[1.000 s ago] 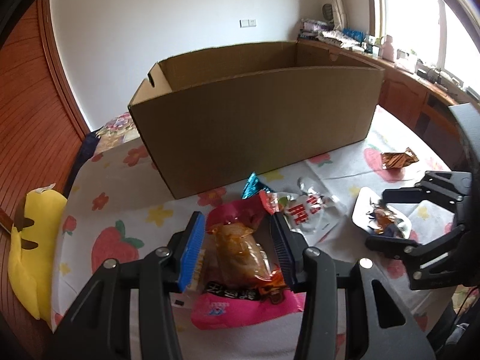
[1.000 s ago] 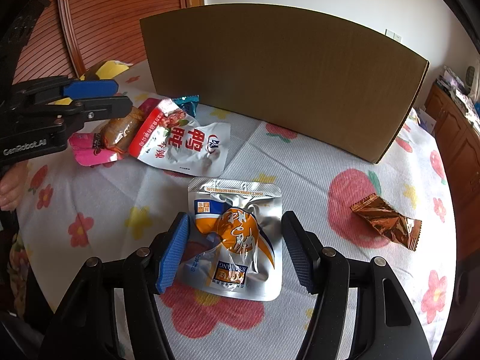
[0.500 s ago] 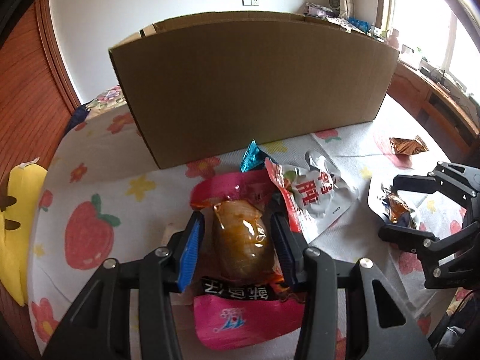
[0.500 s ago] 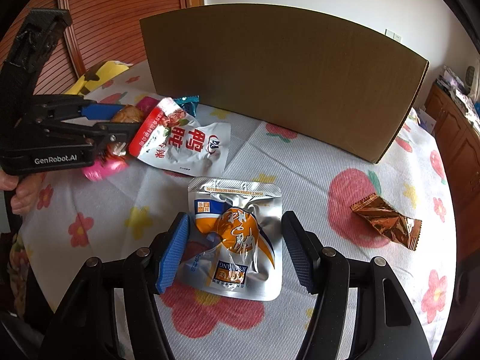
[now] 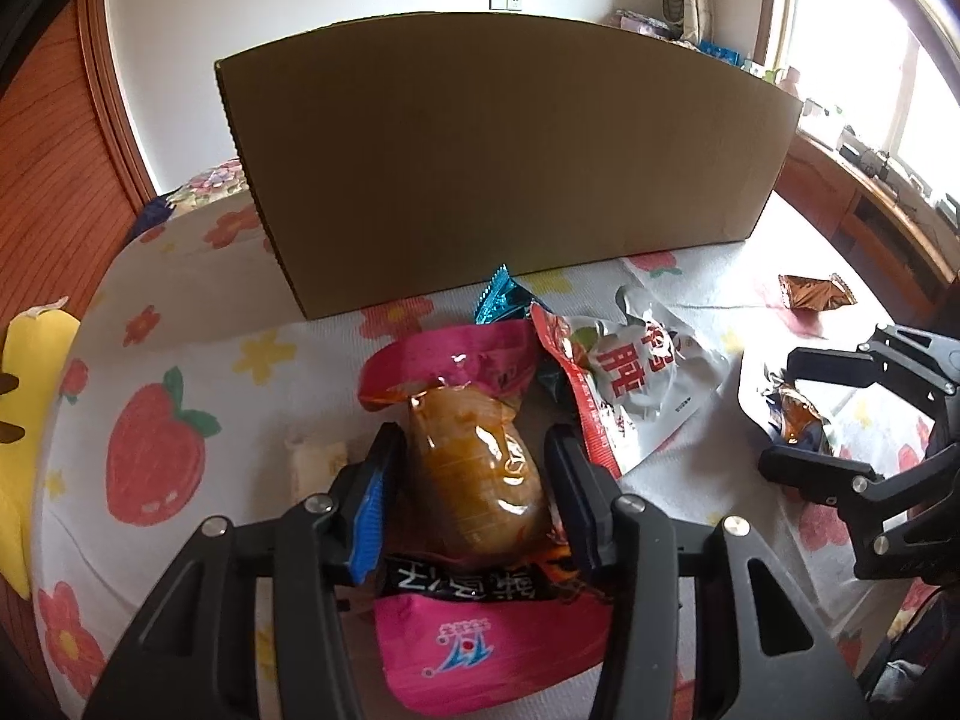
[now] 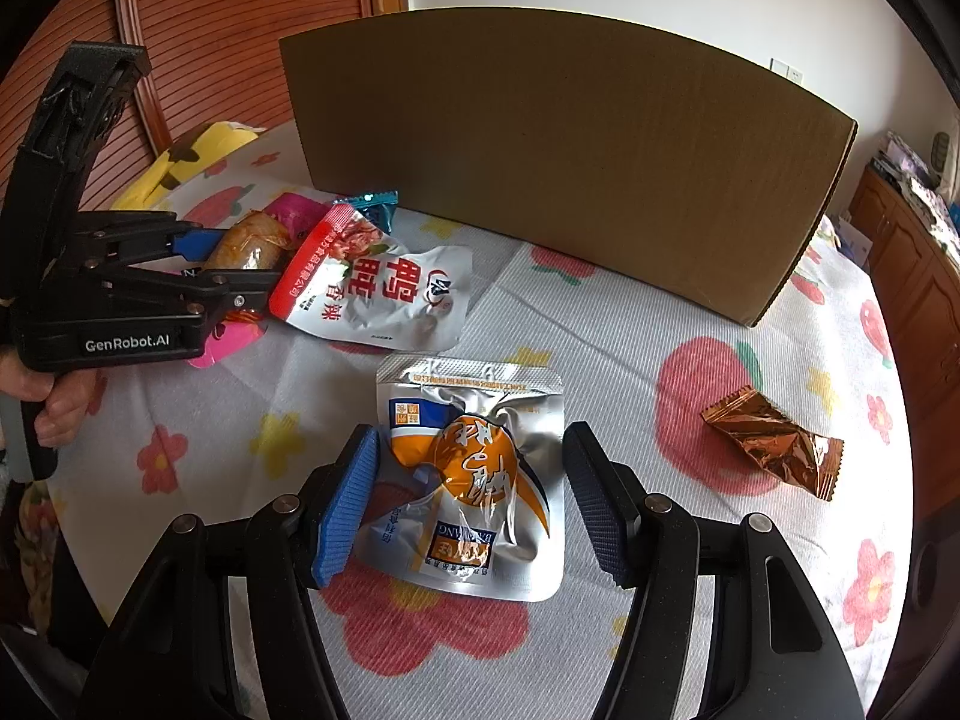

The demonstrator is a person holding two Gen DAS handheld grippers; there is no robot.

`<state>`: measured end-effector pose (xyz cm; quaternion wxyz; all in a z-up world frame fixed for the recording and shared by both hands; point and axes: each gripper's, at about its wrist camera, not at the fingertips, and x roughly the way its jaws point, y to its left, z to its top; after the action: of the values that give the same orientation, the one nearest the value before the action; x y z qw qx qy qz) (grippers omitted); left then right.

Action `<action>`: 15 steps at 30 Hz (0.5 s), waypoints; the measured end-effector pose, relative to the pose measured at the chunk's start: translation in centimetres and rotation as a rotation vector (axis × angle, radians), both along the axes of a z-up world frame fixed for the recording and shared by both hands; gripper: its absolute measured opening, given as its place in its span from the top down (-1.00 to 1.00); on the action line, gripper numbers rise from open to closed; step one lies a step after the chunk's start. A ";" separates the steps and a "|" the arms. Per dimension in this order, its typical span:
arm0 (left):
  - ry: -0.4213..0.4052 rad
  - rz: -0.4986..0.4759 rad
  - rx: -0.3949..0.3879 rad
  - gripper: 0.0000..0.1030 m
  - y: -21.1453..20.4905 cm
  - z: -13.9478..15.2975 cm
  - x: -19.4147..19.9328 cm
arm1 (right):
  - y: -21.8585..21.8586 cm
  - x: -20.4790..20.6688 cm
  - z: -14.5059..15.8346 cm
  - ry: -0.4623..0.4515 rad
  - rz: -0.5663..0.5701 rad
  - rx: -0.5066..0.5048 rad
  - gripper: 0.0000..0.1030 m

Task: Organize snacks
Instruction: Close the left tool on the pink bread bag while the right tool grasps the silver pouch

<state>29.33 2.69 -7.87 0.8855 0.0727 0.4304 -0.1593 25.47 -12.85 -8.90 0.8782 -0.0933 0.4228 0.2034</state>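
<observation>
A pink packet with a brown meat piece [image 5: 474, 468] lies on the flowered tablecloth between the fingers of my left gripper [image 5: 474, 438]. Those jaws are opening, and a thin gap shows at each pad. From the right wrist view the left gripper [image 6: 252, 264] sits low at the left, held by a hand. My right gripper [image 6: 471, 438] stands open around a silver and orange pouch [image 6: 474, 480] that lies flat on the cloth, with neither pad touching it. The cardboard box [image 5: 480, 168] stands behind the snacks.
A red and white pouch [image 5: 630, 384] and a teal wrapper [image 5: 498, 300] lie just before the box. A copper candy wrapper [image 6: 774, 447] is at the right, and a small cream packet [image 5: 315, 462] sits by the left finger. A yellow cushion [image 5: 24, 420] is at the left edge.
My left gripper has sunk toward the table with the pink packet, so the box's open top has gone out of sight. Its jaws stand slightly wider. The right gripper has not moved.
</observation>
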 end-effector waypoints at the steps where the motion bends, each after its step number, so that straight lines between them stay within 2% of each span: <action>1: -0.001 0.003 0.002 0.07 0.0 0.0 0.0 | 0.0 0.0 0.0 0.000 0.000 0.000 -0.26; 8: 0.001 0.008 -0.002 0.07 0.1 0.0 0.0 | 0.0 0.0 0.0 0.000 0.000 0.000 -0.26; 13: -0.002 0.010 -0.004 0.24 -0.1 0.2 -0.4 | 0.0 0.0 0.0 0.000 0.000 0.001 -0.26; 15: -0.002 0.001 -0.010 0.26 -0.2 0.2 -0.8 | 0.0 0.0 0.0 0.000 0.000 0.000 -0.26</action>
<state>28.54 2.53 -7.69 0.8864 0.0684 0.4287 -0.1607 25.44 -12.88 -8.92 0.8783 -0.0931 0.4225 0.2034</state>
